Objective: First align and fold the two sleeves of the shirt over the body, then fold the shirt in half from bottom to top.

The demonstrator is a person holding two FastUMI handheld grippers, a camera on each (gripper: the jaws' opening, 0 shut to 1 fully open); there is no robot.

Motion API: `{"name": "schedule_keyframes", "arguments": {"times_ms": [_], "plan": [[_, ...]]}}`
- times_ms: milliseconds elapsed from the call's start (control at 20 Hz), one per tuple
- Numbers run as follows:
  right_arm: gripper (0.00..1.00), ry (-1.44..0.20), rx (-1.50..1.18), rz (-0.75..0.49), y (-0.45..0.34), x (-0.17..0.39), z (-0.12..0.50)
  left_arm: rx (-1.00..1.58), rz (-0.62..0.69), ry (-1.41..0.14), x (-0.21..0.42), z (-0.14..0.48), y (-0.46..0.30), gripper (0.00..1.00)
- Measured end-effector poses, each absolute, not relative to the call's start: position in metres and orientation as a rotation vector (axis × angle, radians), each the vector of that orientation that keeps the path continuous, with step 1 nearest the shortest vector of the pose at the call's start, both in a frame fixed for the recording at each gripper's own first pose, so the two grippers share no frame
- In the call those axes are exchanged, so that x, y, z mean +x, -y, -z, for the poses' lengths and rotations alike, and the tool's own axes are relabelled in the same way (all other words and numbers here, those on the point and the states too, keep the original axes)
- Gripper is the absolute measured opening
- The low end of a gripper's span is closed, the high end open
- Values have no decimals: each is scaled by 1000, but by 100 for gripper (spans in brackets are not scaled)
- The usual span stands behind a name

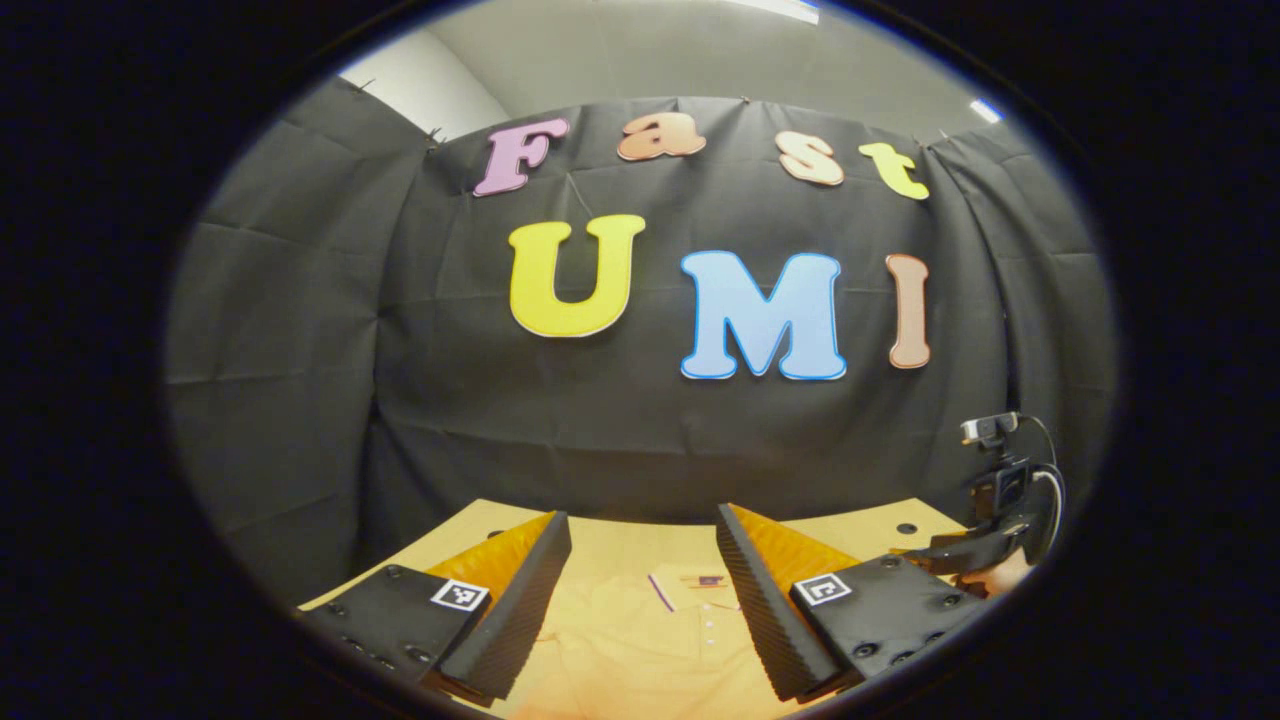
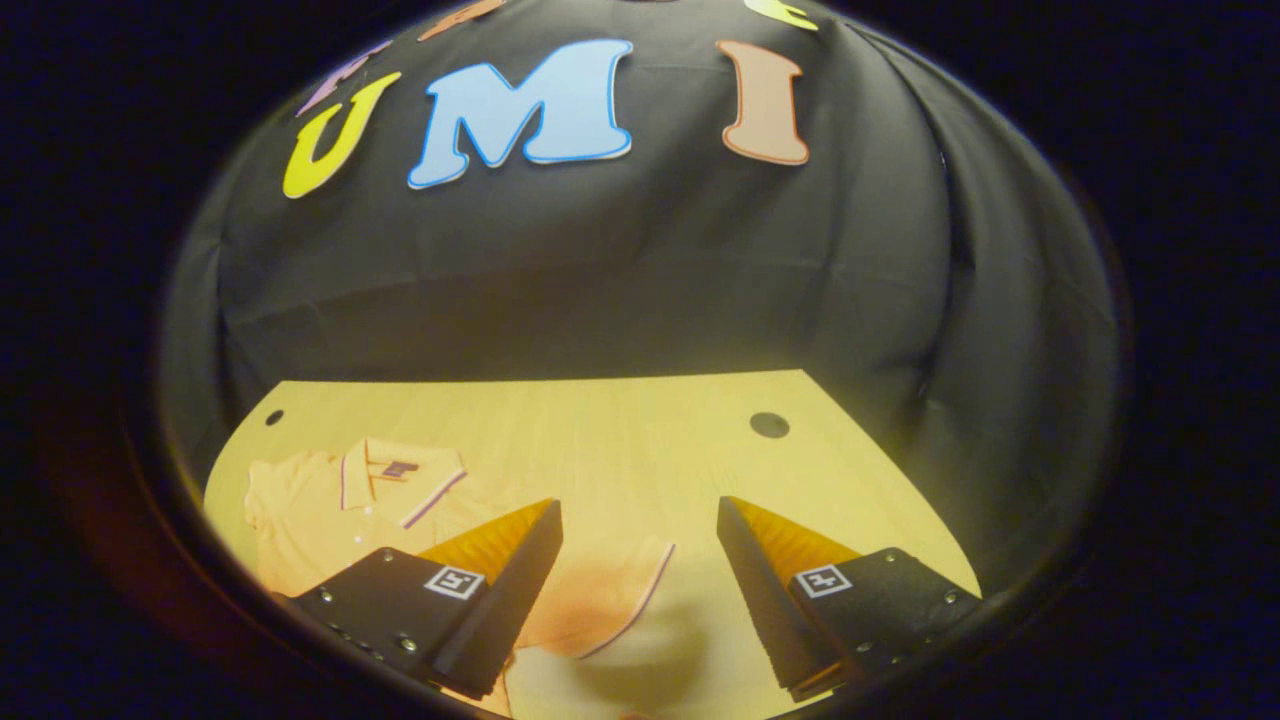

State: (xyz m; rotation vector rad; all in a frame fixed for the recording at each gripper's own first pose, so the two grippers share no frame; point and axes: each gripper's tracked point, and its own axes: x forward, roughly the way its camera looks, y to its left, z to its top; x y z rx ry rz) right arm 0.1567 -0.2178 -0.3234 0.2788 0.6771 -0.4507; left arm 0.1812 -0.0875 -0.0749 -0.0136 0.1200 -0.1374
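Note:
A pale orange polo shirt (image 1: pixel 640 640) lies flat on the wooden table, its collar (image 1: pixel 690 583) pointing toward the back wall. My left gripper (image 1: pixel 642 520) hovers open above the shirt's chest, with the buttoned placket between its fingers. In the right gripper view the shirt (image 2: pixel 320 520) lies to the left, collar (image 2: pixel 400 470) up, and one short sleeve (image 2: pixel 600 590) with a dark trim spreads out sideways. My right gripper (image 2: pixel 638 505) is open just above that sleeve's end, holding nothing. The right gripper (image 1: pixel 985 545) also appears far right in the left gripper view, held by a hand.
The light wooden table (image 2: pixel 620 430) runs back to the black cloth wall and has a round hole (image 2: pixel 769 424) at the back right and a smaller one (image 2: pixel 273 417) at the back left. Bare tabletop lies right of the sleeve.

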Motion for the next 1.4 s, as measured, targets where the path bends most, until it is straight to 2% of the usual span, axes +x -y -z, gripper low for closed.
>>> {"name": "schedule_keyframes", "arguments": {"times_ms": [350,600,650,700,900,950,1000,1050,1100,1150,1250,1400], "plan": [[97,-858,288,434,219,158,398,-21,105,-152,179,85,80,96],[93,-920,340,417,214,154,417,-17,87,-155,167,80,85,96],[84,-926,359,412,212,153,418,-20,83,-154,164,80,86,96],[80,-933,373,406,211,152,419,-21,81,-153,163,79,88,96],[72,-937,391,415,211,152,419,-11,124,-135,164,72,100,96],[52,-938,396,415,210,153,419,-7,143,-129,166,71,104,96],[50,-941,399,413,209,151,420,-4,160,-132,170,72,104,96],[34,-948,417,425,208,152,419,-4,178,-134,173,72,105,96],[25,-952,430,433,208,152,418,-6,196,-128,176,71,105,96],[25,-959,446,450,209,151,419,-10,212,-126,176,70,105,96],[6,-963,460,452,203,151,418,-11,227,-131,179,74,99,95],[6,-938,388,454,204,153,402,-30,228,-138,181,79,84,96]]}}
